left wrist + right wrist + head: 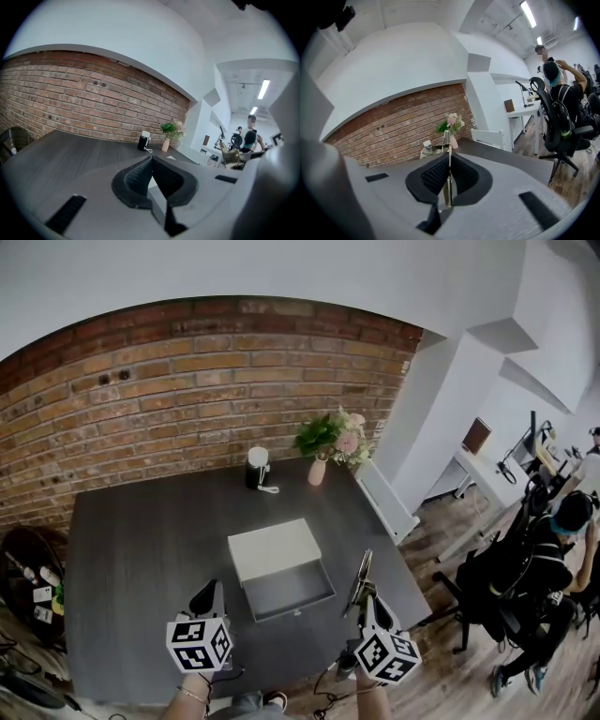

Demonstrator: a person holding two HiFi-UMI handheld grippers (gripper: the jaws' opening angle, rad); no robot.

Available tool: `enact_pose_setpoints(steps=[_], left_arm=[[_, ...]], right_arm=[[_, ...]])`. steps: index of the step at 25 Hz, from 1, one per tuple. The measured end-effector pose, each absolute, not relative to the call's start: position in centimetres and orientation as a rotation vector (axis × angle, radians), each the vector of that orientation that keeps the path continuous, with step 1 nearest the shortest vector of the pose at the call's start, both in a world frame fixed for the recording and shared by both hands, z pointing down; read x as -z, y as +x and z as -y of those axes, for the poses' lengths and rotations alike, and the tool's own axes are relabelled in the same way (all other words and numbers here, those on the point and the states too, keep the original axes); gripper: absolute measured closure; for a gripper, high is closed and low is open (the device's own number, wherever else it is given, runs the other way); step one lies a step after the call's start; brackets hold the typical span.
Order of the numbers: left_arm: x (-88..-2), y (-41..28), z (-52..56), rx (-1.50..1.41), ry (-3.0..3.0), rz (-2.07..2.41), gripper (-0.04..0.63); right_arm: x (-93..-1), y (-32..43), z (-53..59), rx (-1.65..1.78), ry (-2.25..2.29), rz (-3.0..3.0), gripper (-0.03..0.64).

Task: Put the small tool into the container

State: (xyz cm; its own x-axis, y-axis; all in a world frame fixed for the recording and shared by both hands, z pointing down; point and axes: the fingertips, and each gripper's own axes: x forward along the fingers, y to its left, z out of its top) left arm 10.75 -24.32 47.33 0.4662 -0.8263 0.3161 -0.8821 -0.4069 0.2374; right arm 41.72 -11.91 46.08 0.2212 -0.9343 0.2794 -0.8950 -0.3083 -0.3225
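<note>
The container is a white box (274, 549) in the middle of the dark table (141, 540), with its grey drawer (289, 592) pulled out toward me and nothing lying in it. My right gripper (365, 594) hovers just right of the drawer, shut on the small tool (360, 577), a thin metal strip that stands up past the fingertips. In the right gripper view the tool (447, 140) runs edge-on between the closed pads of the right gripper (449, 161). My left gripper (210, 598) hangs left of the drawer. In the left gripper view the left gripper (151, 163) is shut on nothing.
A black-and-white cylinder with a cord (257, 468) and a pink vase of flowers (319, 468) stand at the table's far edge by the brick wall. A round side table (28, 577) is at left. Office chairs and a person (553, 549) are at right.
</note>
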Motion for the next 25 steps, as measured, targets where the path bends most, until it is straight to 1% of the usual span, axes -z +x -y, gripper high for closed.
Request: enact_pose_setpoints(steps=[7,15,25], left_arm=[[-48.0,9.2,24.1,-0.222,2.310,1.485,0.592],[-49.0,6.1,23.3,-0.230,2.236,1.573,0.592],[-51.9,2.9,21.9,-0.265,2.136,1.637,0.592]], right_arm=[[-46.3,40.3,13.9,0.619,-2.386,-2.029,0.606],[-46.8,37.5,16.1,0.437,-2.404,-2.410,0.606],[-48.5,34.3,18.8,0.282,-2.209,-2.929,0.606]])
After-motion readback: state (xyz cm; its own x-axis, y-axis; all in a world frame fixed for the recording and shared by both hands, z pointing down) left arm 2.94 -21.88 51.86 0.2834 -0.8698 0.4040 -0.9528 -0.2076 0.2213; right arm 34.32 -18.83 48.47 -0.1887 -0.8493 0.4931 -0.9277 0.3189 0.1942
